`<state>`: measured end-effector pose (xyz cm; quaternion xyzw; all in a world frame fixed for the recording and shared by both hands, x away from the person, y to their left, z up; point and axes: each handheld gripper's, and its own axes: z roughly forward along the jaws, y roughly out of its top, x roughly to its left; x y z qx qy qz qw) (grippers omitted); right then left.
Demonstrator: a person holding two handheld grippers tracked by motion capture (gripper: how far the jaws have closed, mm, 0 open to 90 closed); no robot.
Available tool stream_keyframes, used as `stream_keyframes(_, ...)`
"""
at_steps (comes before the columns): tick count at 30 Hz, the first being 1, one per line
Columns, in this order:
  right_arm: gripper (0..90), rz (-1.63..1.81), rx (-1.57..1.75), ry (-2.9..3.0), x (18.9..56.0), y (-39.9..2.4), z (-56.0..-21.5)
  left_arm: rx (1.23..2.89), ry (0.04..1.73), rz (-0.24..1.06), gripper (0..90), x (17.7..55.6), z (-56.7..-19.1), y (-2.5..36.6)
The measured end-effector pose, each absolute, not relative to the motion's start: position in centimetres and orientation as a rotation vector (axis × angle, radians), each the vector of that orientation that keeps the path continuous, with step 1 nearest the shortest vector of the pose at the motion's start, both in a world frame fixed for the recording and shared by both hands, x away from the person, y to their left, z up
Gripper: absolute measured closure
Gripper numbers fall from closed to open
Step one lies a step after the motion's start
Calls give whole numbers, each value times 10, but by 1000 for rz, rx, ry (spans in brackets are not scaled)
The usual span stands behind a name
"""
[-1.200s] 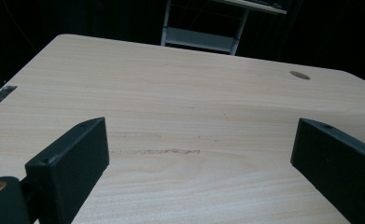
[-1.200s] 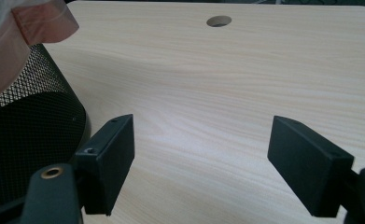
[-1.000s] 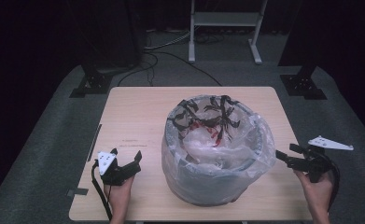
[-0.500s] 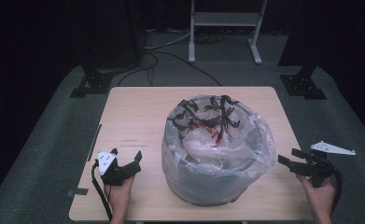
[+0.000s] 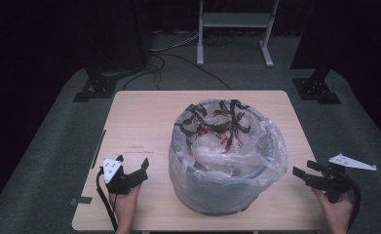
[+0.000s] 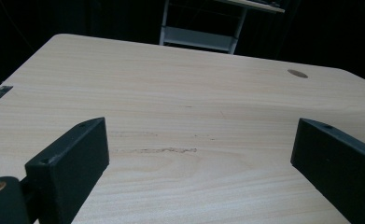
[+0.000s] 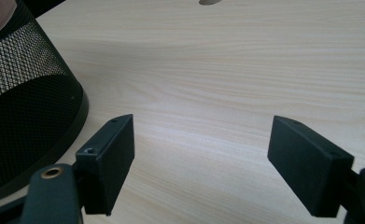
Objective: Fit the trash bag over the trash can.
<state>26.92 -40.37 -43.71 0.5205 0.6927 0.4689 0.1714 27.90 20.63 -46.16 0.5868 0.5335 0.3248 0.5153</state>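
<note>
Both claws, left (image 5: 132, 168) and right (image 5: 309, 173), gape empty. Right has dropped back toward the bench (image 5: 139, 122) edge, bin (image 5: 227, 190) just inboard; bag (image 5: 212, 141) untouched.

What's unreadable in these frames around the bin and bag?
- High view: contents of the black mesh bin are hidden by the crumpled clear plastic bag with black print.
- Right gripper view: the bin is cut off by the left edge.
- High view: faint printed marks on the light wooden table are too small to read.
</note>
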Motion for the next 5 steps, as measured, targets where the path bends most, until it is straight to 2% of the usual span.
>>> stream_keyframes(5, 222, 1376, 1487, 1937, 262, -406, -441, 1408, 1280, 781, 29, 279, -461, 206)
